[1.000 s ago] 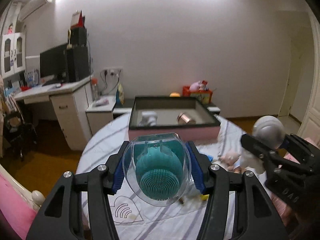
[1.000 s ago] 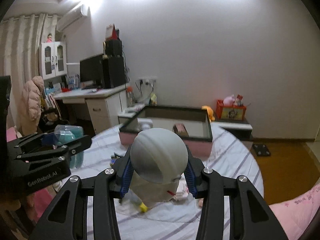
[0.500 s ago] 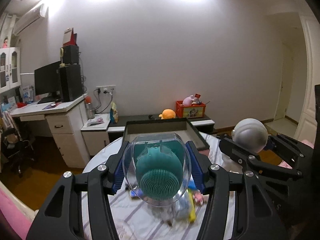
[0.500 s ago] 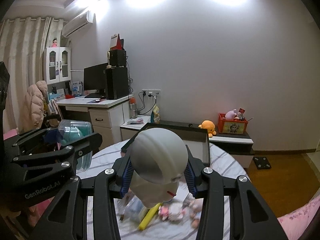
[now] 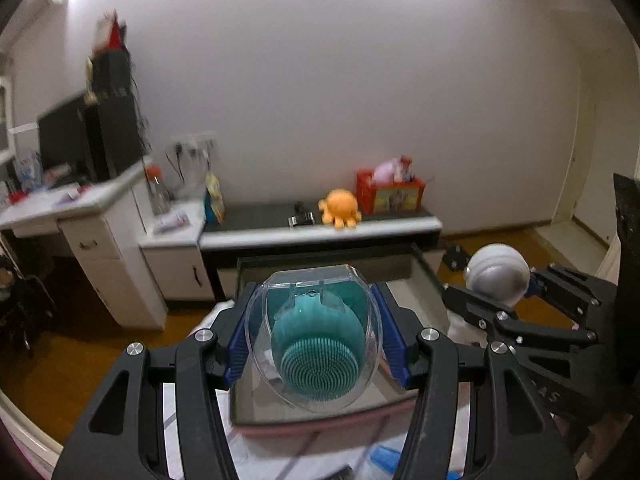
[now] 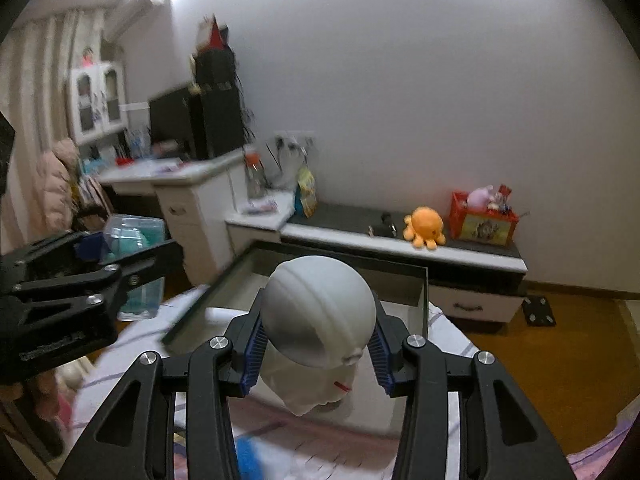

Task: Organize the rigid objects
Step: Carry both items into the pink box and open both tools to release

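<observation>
Between my left gripper's (image 5: 313, 336) blue pads sits the clear-cased teal brush (image 5: 314, 338), clamped, above the pink-sided tray (image 5: 320, 426). Right gripper (image 6: 318, 350) clamps the grey figure head (image 6: 318, 314), near the tray's far wall.

The round counter (image 6: 452, 334) wears a white cloth with thin purple stripes. A shallow tray (image 6: 425, 292) with dark rim and pink outer wall stands on it by the far edge. A blurred blue thing (image 6: 246, 454) lies near the near edge.
</observation>
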### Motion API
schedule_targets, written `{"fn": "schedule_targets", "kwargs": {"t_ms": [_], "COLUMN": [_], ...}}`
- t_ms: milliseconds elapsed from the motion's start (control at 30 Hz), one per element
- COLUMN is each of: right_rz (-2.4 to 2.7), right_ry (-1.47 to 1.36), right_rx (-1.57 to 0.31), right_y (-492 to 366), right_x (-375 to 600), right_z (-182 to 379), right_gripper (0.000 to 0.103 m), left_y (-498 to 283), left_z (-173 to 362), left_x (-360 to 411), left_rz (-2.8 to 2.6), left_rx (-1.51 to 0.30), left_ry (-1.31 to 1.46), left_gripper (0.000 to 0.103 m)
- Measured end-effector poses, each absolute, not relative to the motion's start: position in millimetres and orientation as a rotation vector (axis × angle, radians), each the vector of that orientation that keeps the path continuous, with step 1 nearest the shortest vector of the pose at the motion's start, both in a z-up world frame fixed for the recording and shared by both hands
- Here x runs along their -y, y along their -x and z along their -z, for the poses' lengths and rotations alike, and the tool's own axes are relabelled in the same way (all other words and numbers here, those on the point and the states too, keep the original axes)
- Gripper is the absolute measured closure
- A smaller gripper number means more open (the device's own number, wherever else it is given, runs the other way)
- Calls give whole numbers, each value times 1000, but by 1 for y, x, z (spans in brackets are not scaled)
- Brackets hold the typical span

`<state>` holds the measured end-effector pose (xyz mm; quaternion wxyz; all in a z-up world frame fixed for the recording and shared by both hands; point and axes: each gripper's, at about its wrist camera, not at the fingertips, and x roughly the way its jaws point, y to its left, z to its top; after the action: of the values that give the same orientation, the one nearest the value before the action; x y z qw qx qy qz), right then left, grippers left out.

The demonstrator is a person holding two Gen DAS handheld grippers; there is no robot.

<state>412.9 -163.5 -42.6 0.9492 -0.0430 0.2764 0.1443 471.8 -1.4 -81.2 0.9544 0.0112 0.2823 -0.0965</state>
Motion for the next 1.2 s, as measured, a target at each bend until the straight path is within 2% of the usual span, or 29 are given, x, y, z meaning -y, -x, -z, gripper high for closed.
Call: {"fn": "schedule_targets", "kwargs": {"t_ms": [267,600,767,933,1100,1167,1200], "right_rz": [-264,-185,-178,-174,-159,-141,-143], "right_ry": [99,131,113,107,75,74,68], "right_rx": [-797,-964,-979,-967,-909,-858,-842], "right_y": [-512,-564,-571,-571,-560,-552,-547], "right_x": [168,170,173,176,181,185,186], "right_z": [98,129,136,132,121,107,99], "right_gripper": [57,57,57,56,40,24,24], "left_y": [-580,-629,-635,-629,-610,-597,-587], "left_z": [148,193,203,191,175,164,156], "left_x": [4,20,26,23,8,2,-1], "left_rz": [223,188,182,171,169,155,158], "left_rx": [-824,-929,-963,-927,-888,-854,-833], "left_ry": [25,-48,-72,-76,-39,-38,-32], "left_gripper": [46,46,46,31,22,22,22]}}
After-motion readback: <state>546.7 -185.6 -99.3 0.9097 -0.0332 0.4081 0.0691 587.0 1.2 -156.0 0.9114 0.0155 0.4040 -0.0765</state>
